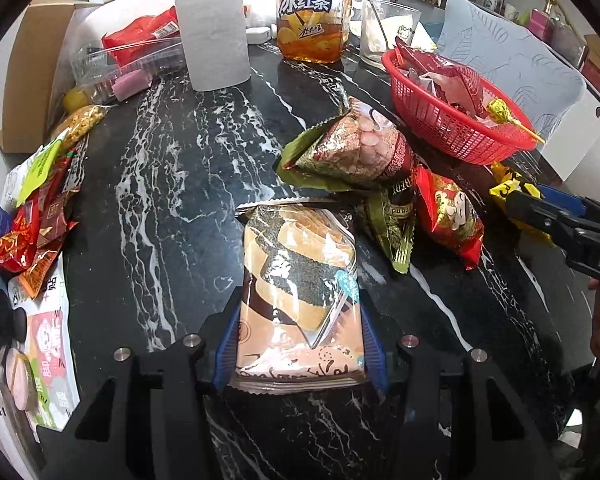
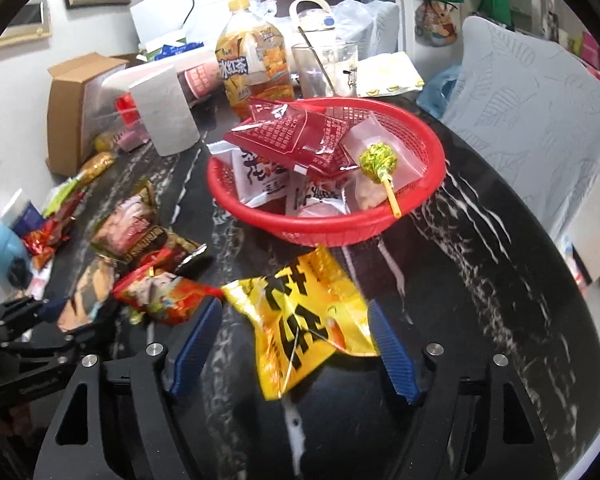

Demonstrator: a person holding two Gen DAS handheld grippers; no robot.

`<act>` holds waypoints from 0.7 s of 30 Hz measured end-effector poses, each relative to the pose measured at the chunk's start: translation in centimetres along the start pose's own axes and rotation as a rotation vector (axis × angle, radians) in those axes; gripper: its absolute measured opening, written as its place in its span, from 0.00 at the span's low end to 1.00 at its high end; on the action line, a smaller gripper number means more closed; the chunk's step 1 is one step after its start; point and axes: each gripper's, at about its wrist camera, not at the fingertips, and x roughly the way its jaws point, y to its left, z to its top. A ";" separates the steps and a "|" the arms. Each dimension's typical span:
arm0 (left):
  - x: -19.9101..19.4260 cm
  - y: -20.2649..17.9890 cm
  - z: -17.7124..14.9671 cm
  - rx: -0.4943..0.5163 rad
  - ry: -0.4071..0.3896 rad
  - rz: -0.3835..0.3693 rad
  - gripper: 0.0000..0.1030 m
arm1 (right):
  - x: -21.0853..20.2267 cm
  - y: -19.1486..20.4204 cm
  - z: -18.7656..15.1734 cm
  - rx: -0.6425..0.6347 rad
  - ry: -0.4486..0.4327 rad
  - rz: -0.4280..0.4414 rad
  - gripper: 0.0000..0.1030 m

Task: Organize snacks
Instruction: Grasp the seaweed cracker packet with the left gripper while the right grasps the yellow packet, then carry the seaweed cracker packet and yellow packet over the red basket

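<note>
A brown-and-pink biscuit packet (image 1: pixel 300 300) is being gripped by the left gripper (image 1: pixel 300 344), its blue pads pressed against both long edges. The right gripper (image 2: pixel 296 344) is standing spread apart around a yellow snack bag (image 2: pixel 300 320); the pads are not seen pressing on it, so the bag is being judged as released, or not yet grasped, just in front of the red basket (image 2: pixel 428 152).

The yellow bag is being left crumpled and tilted between the fingers, so a closing pinch could be made on a loose corner only, and the bag could be dragged or dropped short of the basket rim. The biscuit packet is slick film, and it could be slid out of the pads if it is being swung quickly. The basket is already being crowded by red sachets and a lollipop (image 2: pixel 378 160), which could be knocked out by a careless drop.

The black marbled bench (image 1: pixel 160 200) is glossy and cluttered: a paper roll (image 1: pixel 214 36), an iced-tea bottle (image 1: pixel 312 12) and a glass (image 1: pixel 384 32) are being kept at the back, with a pale chair beyond.
</note>
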 end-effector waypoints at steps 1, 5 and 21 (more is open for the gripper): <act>0.0 0.0 0.0 0.001 -0.001 0.000 0.50 | 0.3 -0.1 0.1 -0.010 0.007 -0.003 0.74; 0.1 -0.1 0.1 0.002 -0.008 0.000 0.50 | 0.9 0.2 0.4 -0.083 0.013 -0.023 0.78; -1.1 -0.4 -1.9 -0.031 0.000 -0.033 0.50 | 0.4 0.1 -2.3 -0.070 0.068 0.021 0.39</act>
